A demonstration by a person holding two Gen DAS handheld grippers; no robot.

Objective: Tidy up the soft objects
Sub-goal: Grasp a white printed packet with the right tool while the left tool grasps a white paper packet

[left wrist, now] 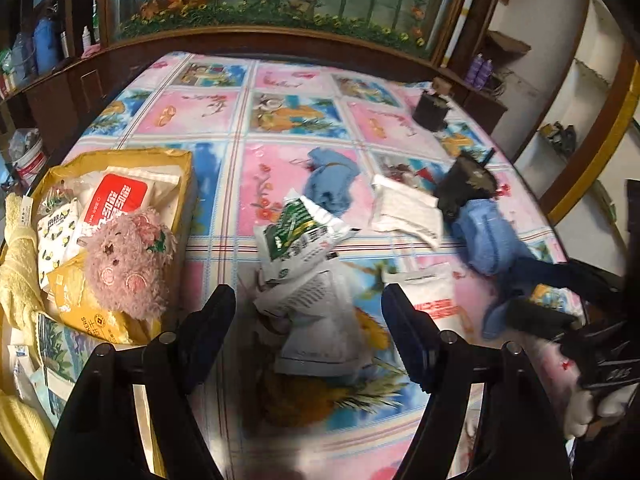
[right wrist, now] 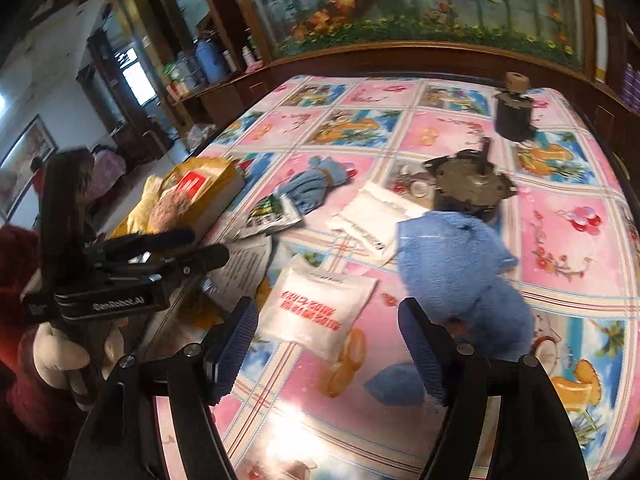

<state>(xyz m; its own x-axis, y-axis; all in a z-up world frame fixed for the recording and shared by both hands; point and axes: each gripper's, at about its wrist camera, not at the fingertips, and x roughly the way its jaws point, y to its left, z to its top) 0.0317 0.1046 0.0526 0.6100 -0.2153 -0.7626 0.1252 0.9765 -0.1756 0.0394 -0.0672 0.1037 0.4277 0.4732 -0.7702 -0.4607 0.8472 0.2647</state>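
Blue terry cloth (right wrist: 460, 264): lying crumpled on the tablecloth, right of centre in the right wrist view, just beyond the right finger.
Right gripper (right wrist: 326, 344): hovering with jaws spread wide, gripping nothing, a white red-lettered packet (right wrist: 316, 312) showing between them.
Left gripper (left wrist: 308, 328): gaping wide and empty over crumpled printed wrappers (left wrist: 304, 240).
Yellow box (left wrist: 120, 216): sitting at the left of the frame, holding a pink plush toy (left wrist: 128, 260) and packets.
Second blue cloth (left wrist: 332, 180): lying mid-table.

Left gripper (left wrist: 308, 320) open over packets (left wrist: 304, 240); pink plush (left wrist: 128, 260) in yellow box (left wrist: 188, 168); blue towel (left wrist: 486, 236) right.
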